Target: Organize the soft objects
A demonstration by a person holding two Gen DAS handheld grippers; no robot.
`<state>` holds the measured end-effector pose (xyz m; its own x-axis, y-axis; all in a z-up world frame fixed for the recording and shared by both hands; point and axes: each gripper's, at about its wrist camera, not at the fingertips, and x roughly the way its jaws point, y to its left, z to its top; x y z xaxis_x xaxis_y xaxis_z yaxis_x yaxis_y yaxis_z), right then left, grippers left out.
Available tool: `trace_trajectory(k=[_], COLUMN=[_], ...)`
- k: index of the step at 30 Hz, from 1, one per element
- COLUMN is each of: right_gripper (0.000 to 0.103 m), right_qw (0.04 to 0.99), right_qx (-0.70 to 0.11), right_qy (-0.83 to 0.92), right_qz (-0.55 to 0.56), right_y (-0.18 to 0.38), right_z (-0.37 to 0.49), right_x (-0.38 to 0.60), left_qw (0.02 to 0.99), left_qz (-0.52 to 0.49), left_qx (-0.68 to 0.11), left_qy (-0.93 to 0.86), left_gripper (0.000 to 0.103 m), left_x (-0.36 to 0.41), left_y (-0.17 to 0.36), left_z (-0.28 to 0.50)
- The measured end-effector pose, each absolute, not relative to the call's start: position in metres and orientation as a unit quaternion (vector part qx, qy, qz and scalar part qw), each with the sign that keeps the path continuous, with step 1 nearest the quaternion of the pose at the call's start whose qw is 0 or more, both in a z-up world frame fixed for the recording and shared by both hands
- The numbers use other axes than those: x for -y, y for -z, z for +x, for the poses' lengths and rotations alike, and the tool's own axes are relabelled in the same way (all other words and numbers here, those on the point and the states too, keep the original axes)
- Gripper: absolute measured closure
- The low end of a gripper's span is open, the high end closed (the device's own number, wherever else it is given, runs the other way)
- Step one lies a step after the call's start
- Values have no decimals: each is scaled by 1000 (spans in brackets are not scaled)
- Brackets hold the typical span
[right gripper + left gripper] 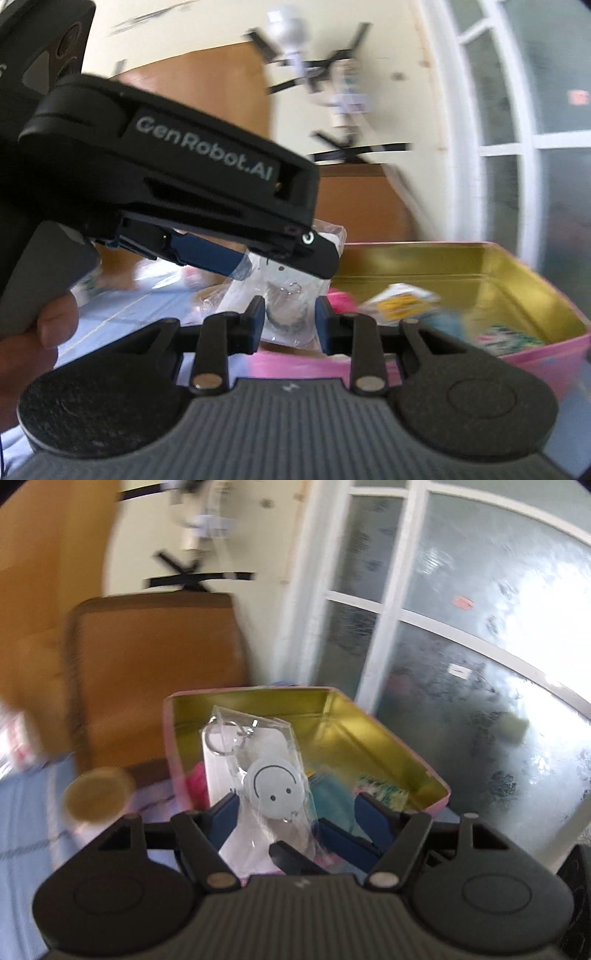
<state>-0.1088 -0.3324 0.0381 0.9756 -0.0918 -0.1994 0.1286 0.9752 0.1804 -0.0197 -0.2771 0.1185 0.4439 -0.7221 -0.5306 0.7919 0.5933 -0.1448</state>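
Right wrist cam: right tongs (290, 321) pinch smiley keychain bag (284, 295) over pink tin (554, 354); left tongs (295, 812) spread, prob. not gripping.

Daylight pours in through the frosted window (480, 635), blown out to white glare on the right. Everything past the grippers is smeared with motion blur, the wooden furniture (155, 672) especially. Fisheye bends the window frames hard near the edges, corners go black.

Pink tin box (439, 794) showing gold inside; white smiley keychain (272, 783) in clear bag, black face.
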Motion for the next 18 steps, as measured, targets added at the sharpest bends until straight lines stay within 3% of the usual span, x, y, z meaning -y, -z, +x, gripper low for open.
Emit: trace_trajectory(k=[3, 7, 18], right_gripper=[70, 68, 64], right_qw=[985, 971, 978], right_qx=[-93, -119, -131], right_qy=[108, 188, 108], right_qz=[94, 88, 121], right_y=[-31, -16, -14], right_z=[-98, -77, -99], right_x=[361, 396, 398], left_qw=[857, 867, 876], left_qz=[91, 89, 65], left_qx=[-256, -282, -318], left_qy=[437, 401, 356], left_gripper=[16, 16, 12], left_x=[314, 331, 270], left_y=[-115, -107, -88], left_z=[-12, 8, 12])
